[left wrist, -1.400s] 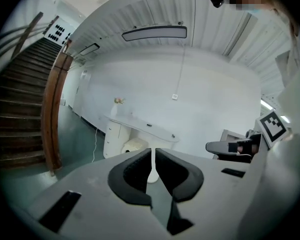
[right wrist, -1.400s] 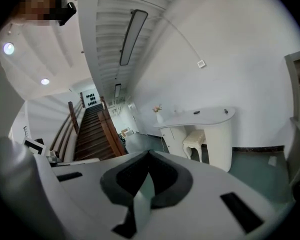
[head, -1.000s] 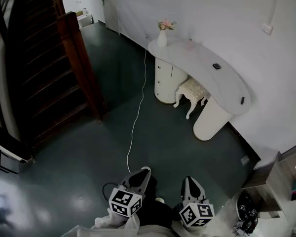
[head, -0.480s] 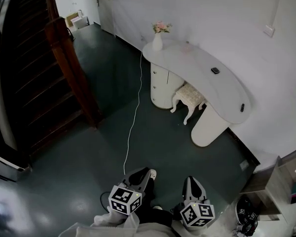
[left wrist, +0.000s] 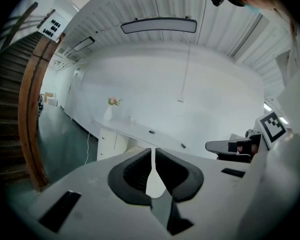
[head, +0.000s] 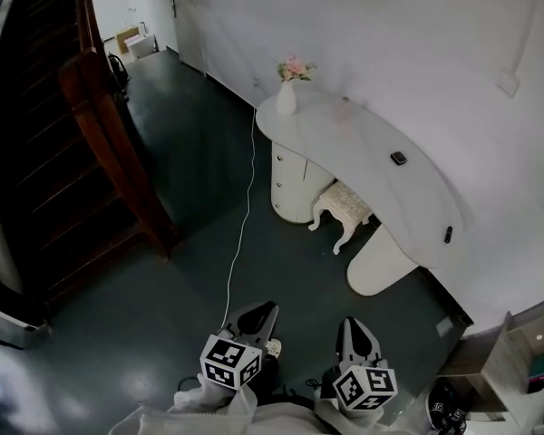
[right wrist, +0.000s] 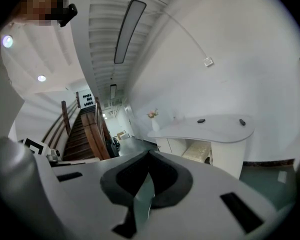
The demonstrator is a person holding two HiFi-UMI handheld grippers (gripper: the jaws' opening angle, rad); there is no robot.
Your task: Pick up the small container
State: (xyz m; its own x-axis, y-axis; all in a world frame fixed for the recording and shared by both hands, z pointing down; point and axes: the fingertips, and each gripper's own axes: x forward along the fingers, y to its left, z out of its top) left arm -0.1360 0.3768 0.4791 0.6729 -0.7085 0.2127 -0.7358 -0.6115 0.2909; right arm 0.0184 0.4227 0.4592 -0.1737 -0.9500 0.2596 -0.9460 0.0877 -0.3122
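The left gripper (left wrist: 153,153) has its two dark, ribbed pads pressed together, with only a thin slit of light between them and nothing inside. The right gripper (right wrist: 149,156) is also clenched on nothing; its curved black pads meet at the tip. In the head view both are low at the bottom edge, side by side, each with its cube of black-and-white square markers, over a dark, slightly glossy floor (head: 199,152).

Well ahead of them stands a white desk (head: 363,148) with a smooth, long, kidney-shaped top. A rounded drawer unit carries one end and a plain rounded pillar the other. A slim white vase (head: 286,100) with pink flowers stands on its far end. Between the supports is a small white stool (head: 343,207) with a textured seat and curved legs. A thin white cable (head: 245,216) runs over the floor beside a brown wooden banister (head: 113,157).

The small container (head: 398,158) is probably the dark, flat thing in the middle of the desk top, though it is too small to be sure. A second dark thing (head: 448,234) lies near the desk's closer end.
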